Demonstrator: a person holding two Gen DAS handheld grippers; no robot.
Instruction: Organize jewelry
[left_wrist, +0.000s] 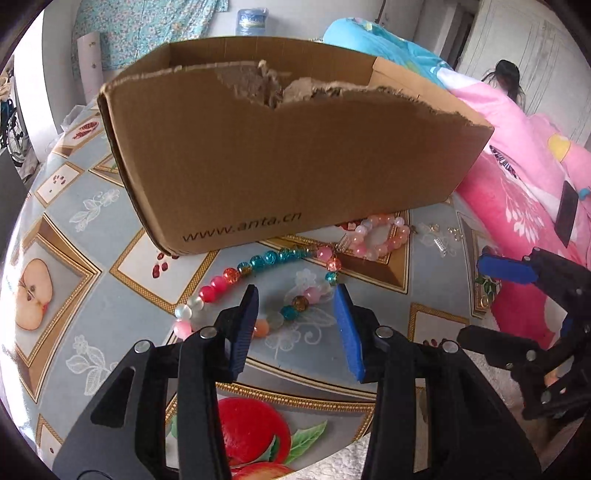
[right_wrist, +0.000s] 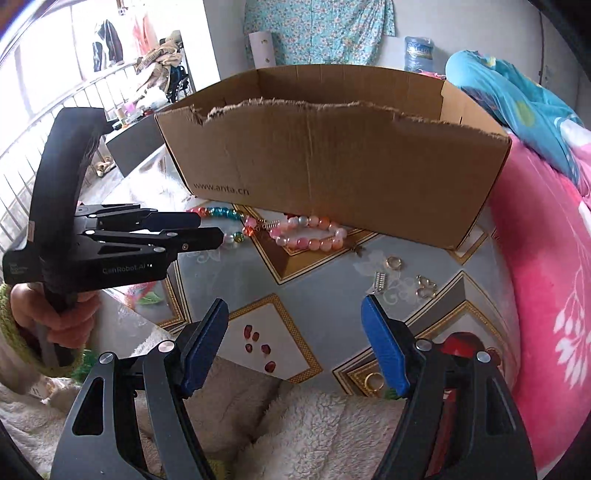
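Partly, the left claw (left_wrist: 295, 314) is hiding the necklace (left_wrist: 273, 258) lying on the table (left_wrist: 92, 221), its fingers spread wide around a few beads, while the right claw (right_wrist: 295, 339) is hanging just as wide over bare cloth near some rings (right_wrist: 424, 288) too small to make out. Beyond both, the box (left_wrist: 280, 166) is standing with its torn wall blocking its contents, a pink bracelet (right_wrist: 310, 232) lying just at its foot.
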